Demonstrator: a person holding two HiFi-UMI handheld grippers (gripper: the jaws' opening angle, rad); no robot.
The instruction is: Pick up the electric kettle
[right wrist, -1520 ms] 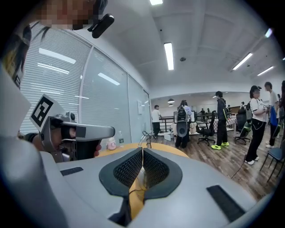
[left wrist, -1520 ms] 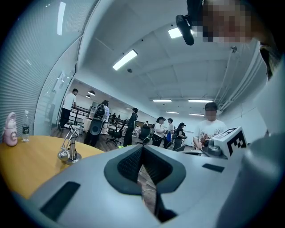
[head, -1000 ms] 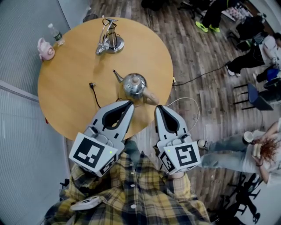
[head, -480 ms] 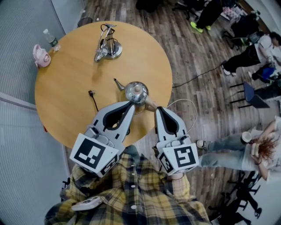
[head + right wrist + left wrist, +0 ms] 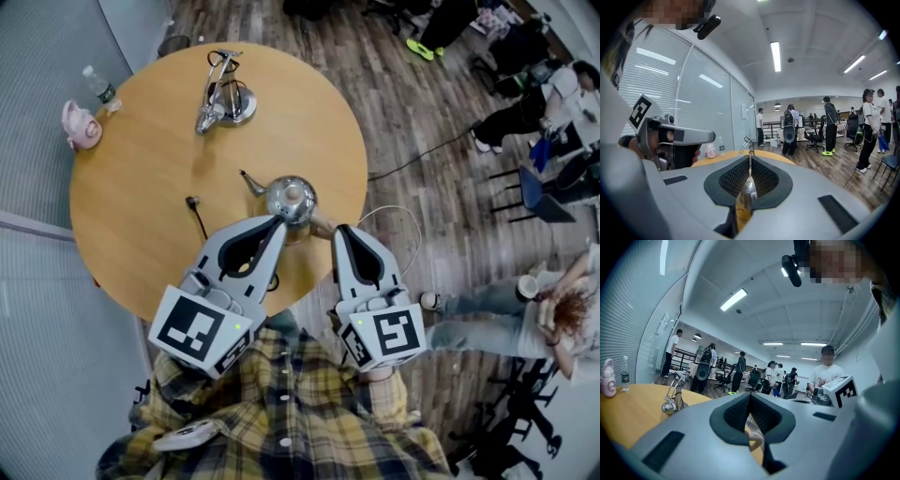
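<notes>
Your left gripper and right gripper are both closed, empty — the left one covers the near edge of the electric kettle.

Shiny steel electric kettle stands upright on round wooden table, spout leftward.

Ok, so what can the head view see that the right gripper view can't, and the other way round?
Only the head view shows the black plug and a seated person in jeans. Only the right gripper view shows the ceiling lights and the window blinds. Both show the silver kettle, the pink bottle, the round table and the left gripper.
</notes>
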